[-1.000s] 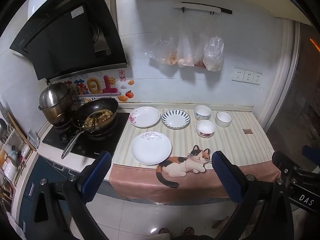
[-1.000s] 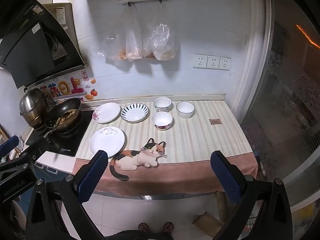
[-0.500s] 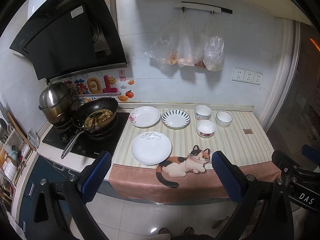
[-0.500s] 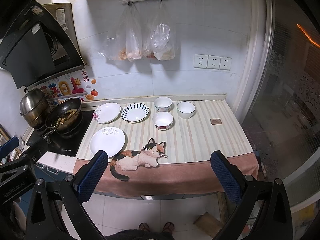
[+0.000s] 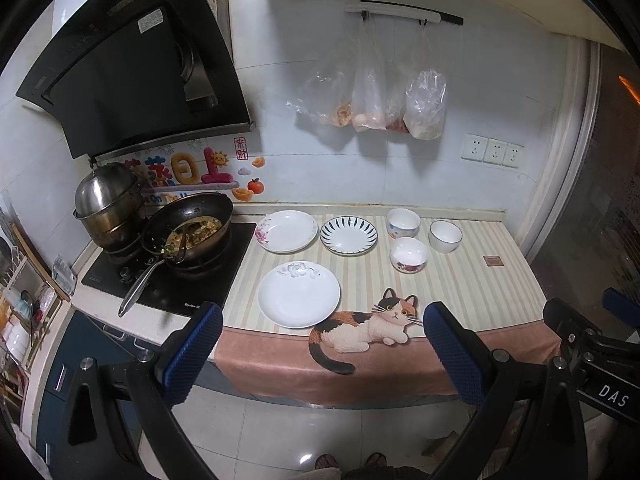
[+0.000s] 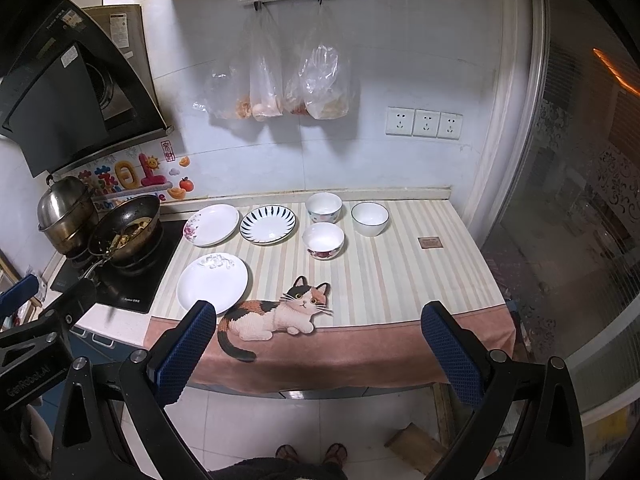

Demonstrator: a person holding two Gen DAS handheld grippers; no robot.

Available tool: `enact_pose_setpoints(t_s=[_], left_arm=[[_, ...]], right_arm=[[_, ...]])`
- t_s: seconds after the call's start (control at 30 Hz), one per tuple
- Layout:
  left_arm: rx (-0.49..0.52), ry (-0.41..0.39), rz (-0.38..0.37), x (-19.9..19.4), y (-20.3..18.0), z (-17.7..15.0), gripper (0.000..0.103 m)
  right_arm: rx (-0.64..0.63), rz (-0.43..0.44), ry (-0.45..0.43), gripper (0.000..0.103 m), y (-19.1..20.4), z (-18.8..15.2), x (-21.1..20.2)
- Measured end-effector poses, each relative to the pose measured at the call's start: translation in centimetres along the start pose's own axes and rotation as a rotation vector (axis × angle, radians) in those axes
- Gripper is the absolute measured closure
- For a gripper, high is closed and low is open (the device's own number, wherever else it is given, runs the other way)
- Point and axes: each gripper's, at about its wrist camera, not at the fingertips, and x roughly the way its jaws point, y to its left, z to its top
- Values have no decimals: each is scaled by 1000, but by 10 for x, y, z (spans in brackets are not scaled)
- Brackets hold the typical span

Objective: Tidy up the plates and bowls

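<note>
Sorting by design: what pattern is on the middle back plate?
Dark blue radiating stripes on white; right wrist view.

Right wrist view: whole scene shifted slightly right and down in frame over the last second; hanging plastic bags (image 6: 276, 80) sit lower from the top edge, white plate (image 6: 212, 282) a touch further right. Left wrist view: framing near identical, only a faint drift. Dishes' layout on the tabletop (image 6: 400, 272): unaltered.

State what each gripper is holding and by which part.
Nothing is held. The left gripper and right gripper have open, empty jaws, short of the counter.
</note>
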Motion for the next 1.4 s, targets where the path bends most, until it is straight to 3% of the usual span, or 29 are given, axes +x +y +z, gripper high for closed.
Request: enact_pose_setpoints(t_s=[1.4], left_arm=[[-8,-1,-3,1,1,-4,0]], right_arm=[[-3,-15,-23,0,0,6,-3]])
